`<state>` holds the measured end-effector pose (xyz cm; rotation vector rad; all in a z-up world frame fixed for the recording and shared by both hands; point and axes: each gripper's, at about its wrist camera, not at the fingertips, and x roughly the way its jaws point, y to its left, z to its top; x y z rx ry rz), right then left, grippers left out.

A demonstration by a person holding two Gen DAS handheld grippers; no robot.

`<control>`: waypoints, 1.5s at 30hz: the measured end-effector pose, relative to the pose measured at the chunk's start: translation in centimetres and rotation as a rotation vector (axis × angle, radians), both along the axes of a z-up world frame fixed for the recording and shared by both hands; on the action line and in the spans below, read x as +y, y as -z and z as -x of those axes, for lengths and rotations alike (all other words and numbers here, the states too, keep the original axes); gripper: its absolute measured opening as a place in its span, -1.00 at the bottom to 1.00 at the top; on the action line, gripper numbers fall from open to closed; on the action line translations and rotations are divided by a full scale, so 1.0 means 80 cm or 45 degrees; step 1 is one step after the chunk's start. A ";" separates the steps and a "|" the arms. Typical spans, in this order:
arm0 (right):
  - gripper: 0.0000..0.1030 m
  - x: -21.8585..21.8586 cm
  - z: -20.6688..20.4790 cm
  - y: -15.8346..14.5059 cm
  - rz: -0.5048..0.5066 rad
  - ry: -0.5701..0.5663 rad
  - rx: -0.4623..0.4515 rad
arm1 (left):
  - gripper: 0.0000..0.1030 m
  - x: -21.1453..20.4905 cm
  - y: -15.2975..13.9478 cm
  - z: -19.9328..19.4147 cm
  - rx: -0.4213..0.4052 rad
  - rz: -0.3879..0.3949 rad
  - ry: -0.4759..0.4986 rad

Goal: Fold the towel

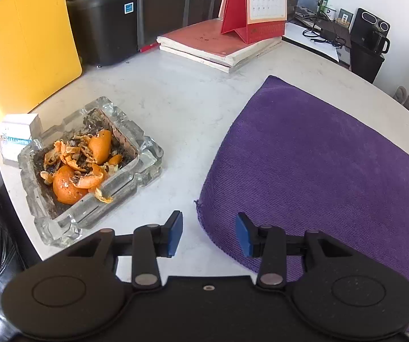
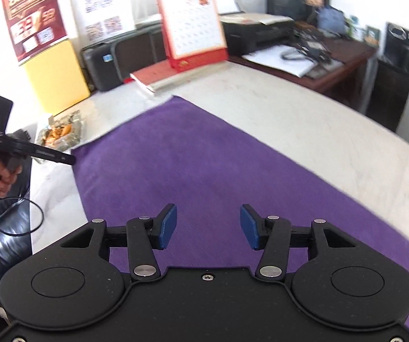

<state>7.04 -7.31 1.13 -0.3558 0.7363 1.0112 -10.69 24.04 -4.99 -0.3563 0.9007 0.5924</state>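
Note:
A purple towel lies flat on the pale table; in the right wrist view the same towel spreads across the middle. My left gripper is open above the towel's near left edge, one blue pad over bare table and the other over the cloth, nothing between them. My right gripper is open above the towel's near part, with only cloth seen below the gap. At the left of the right wrist view a person's hand holds the left gripper's handle beside the towel's left corner.
A glass ashtray full of orange peel sits left of the towel, with a small white box behind it. Books and a red desk calendar stand at the back. A yellow board and a black printer line the far edge.

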 end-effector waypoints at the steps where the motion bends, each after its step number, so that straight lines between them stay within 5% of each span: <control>1: -0.06 0.015 -0.003 -0.006 0.006 -0.027 -0.016 | -0.27 0.004 0.003 0.000 -0.002 0.009 0.005; 10: -0.06 0.180 -0.058 -0.018 0.051 -0.314 -0.071 | -0.36 0.025 0.023 -0.008 -0.039 0.011 0.152; 17: -0.06 0.296 -0.103 0.023 0.121 -0.503 -0.058 | -0.58 0.033 0.025 -0.011 -0.045 0.005 0.224; 22: -0.06 0.344 -0.125 0.063 0.187 -0.632 -0.080 | -0.82 0.034 0.025 -0.014 -0.049 0.065 0.283; 32: 0.15 0.423 -0.191 0.112 0.253 -0.739 -0.161 | -0.85 0.032 0.024 -0.015 -0.006 0.083 0.384; 45: 0.17 0.454 -0.224 0.136 0.284 -0.894 0.000 | -0.85 0.036 0.020 -0.013 0.014 0.092 0.422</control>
